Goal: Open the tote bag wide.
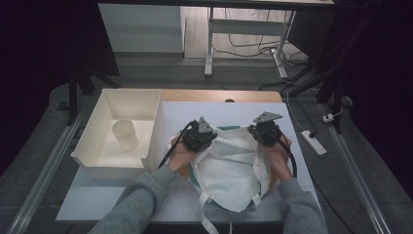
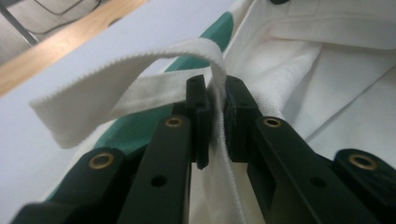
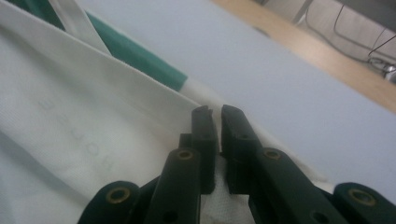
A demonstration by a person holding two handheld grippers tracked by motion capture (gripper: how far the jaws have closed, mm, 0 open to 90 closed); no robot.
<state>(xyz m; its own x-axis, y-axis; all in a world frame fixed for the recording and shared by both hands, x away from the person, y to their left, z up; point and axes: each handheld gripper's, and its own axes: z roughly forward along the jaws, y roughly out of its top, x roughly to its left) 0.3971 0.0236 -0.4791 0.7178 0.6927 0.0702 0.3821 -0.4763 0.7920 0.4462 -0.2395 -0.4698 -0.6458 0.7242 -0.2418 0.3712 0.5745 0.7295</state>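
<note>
On the left of the bench [image 1: 97, 195] a white box [image 1: 92, 151] is seen, with a pale cup [image 1: 125, 134] standing inside it. Just beside the box, a white cloth bag [image 1: 229, 165] with a green strip is spread flat in the middle of the bench.

The left gripper [image 1: 198, 132] is set on the bag's far left corner. Its jaws are pressed together on the bag's white strap [image 2: 140, 60], pinched with the cloth edge.

The right gripper [image 1: 265, 129] is set on the far right corner. Its jaws are nearly shut, and the bag's cloth edge [image 3: 205, 100] is pinched between them.

The bag's top edge is stretched between the two grippers, across the bench. The rest of the bag lies toward the person. So a pull could be shared by both hands.

Behind the bench, a dark floor with cables [image 1: 253, 46] and desk legs is seen.
</note>
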